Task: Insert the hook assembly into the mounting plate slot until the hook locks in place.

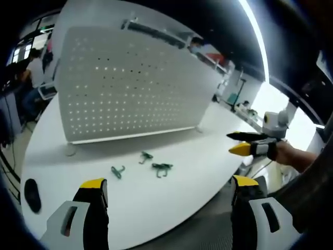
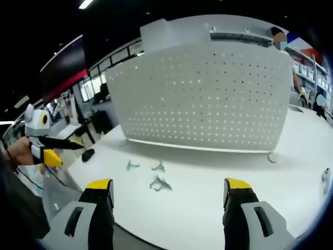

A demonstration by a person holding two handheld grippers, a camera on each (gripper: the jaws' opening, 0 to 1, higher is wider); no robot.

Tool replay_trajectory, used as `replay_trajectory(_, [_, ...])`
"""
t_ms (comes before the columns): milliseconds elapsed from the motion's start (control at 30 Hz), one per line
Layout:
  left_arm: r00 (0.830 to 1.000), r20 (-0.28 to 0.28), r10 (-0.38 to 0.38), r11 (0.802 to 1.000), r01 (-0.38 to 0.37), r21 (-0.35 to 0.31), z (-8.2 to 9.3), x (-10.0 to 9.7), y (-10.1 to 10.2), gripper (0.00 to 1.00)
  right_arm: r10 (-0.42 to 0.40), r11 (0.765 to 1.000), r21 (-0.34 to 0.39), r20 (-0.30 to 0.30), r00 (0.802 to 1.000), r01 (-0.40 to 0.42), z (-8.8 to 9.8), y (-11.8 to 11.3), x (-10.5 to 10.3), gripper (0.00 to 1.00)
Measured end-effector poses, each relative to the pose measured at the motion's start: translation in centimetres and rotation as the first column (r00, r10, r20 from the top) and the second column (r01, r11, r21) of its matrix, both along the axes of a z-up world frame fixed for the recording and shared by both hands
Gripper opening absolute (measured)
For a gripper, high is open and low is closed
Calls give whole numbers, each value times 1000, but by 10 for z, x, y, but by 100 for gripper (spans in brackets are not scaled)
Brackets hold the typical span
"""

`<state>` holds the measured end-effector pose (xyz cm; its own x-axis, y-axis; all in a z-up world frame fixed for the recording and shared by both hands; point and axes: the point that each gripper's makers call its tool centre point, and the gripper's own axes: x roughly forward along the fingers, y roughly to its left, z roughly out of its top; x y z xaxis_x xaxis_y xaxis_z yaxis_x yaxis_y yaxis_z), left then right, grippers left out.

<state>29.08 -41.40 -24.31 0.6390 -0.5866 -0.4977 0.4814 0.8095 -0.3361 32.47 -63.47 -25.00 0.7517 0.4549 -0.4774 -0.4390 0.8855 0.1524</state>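
Note:
A white perforated mounting plate (image 1: pixel 130 83) (image 2: pixel 208 99) stands upright on a white table (image 1: pixel 203 156) (image 2: pixel 208 203). Three small green hook assemblies lie loose in front of it: left hook (image 1: pixel 118 171) (image 2: pixel 132 165), middle hook (image 1: pixel 145 156) (image 2: pixel 158 166), near hook (image 1: pixel 162 168) (image 2: pixel 160 183). My left gripper (image 1: pixel 169 182) (image 2: pixel 60 151) hovers over the table's near edge, open and empty. To its right, my right gripper (image 2: pixel 167 184) (image 1: pixel 240 142) is held by a hand, also open with nothing between its jaws. Both are well short of the hooks.
A dark mouse-shaped object (image 1: pixel 32 194) (image 2: pixel 87 154) lies near the table's end. The plate rests on small round feet (image 1: pixel 70 151) (image 2: pixel 272 157). Desks, shelving and people sit in the background behind the plate. Floor lies beyond the curved table edge.

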Motion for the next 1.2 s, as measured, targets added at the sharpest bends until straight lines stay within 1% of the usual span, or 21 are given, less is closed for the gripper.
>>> replay_trajectory(667, [1000,-18,0,1000,0,0,-4,-2,0,100,5,1000,6,-10,1000,-5,-2,1,-1,87])
replay_trajectory(933, [1000,-28,-2,1000,2,-1,-7,-2,0,100,3,1000,3,-26,1000,-2,-8,0,-2,86])
replay_trajectory(1200, [999,-36,2,1000,-2,0,-10,-2,1,100,13,1000,6,-37,999,-13,-12,4,-2,84])
